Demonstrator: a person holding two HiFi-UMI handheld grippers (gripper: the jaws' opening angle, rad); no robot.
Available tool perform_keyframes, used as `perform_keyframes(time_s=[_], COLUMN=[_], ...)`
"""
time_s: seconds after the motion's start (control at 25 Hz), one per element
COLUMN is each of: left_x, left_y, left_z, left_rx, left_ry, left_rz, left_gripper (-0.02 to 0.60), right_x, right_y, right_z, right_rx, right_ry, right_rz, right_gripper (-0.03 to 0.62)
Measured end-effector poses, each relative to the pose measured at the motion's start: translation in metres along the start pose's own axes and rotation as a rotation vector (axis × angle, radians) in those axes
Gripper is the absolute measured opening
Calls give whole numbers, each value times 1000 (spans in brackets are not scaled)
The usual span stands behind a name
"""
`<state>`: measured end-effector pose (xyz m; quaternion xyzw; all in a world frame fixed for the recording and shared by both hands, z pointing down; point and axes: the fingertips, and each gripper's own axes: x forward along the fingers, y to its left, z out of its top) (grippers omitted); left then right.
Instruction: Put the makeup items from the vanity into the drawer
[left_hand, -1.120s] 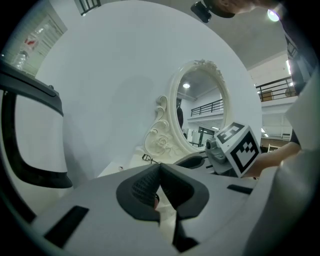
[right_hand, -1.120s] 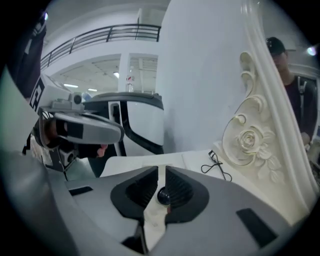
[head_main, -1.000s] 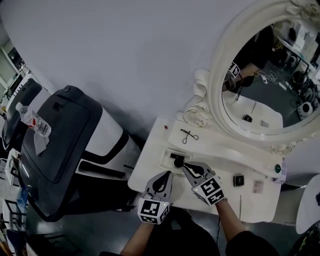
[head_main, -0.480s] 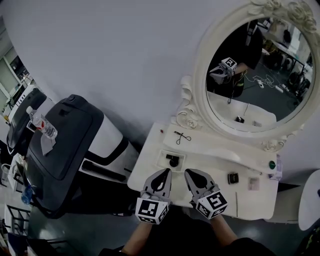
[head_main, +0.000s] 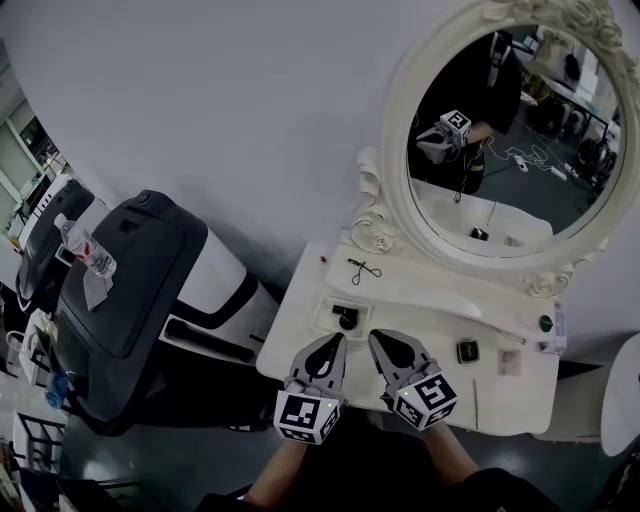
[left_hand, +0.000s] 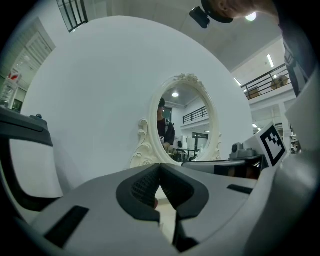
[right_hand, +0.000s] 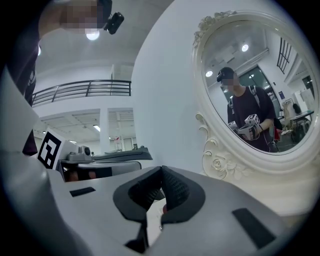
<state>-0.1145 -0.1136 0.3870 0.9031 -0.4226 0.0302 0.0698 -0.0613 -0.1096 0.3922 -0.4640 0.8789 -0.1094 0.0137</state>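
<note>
Vanity (head_main: 285, 345) in white, seen from the head view, with an oval mirror (head_main: 520, 150) in an ornate frame standing at its back edge. We see the left gripper (head_main: 330, 348) and the right gripper (head_main: 383, 342) side by side over the near edge of the tabletop, close together but apart, both pointing toward the mirror. In the left gripper view we find the two ribbed pads (left_hand: 145, 187) pressed together at their tips with nothing pinched between them. In the right gripper view the pads (right_hand: 173, 189) likewise meet, and we see no item caught there. The makeup items all lie on the vanity. Just beyond the gripper tips we note a shallow open compartment (head_main: 325, 318) sunk in the tabletop, holding a small black round item (head_main: 347, 321). Farther back, near the foot of the mirror frame, lies a thin black eyelash curler (head_main: 365, 270), with a tiny red dot (head_main: 323, 259) to its left. To the right of the right gripper we mark a small black compact (head_main: 467, 351) and, near it, a pale square item (head_main: 509, 362). A green round item (head_main: 545, 323) sits near the far right corner. Left of the vanity stands a large black-and-white machine (head_main: 140, 270), with a clear water bottle (head_main: 82, 245) lying on its top. The mirror reflects a person holding a gripper.
</note>
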Motion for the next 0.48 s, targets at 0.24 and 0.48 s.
perform_keyframes(time_s=[0.24,0.48], left_x=[0,2], left_y=[3,7], left_z=[-4,-8], left_rx=[1,-1], left_ry=[8,20], left_rz=[4,8], left_gripper=[14,14], right_x=[4,7], right_y=[1,-1], right_z=[-2,-4], right_rx=[-7,-6], right_ry=[5,9], right_rz=[9,11], right_gripper=[23,23])
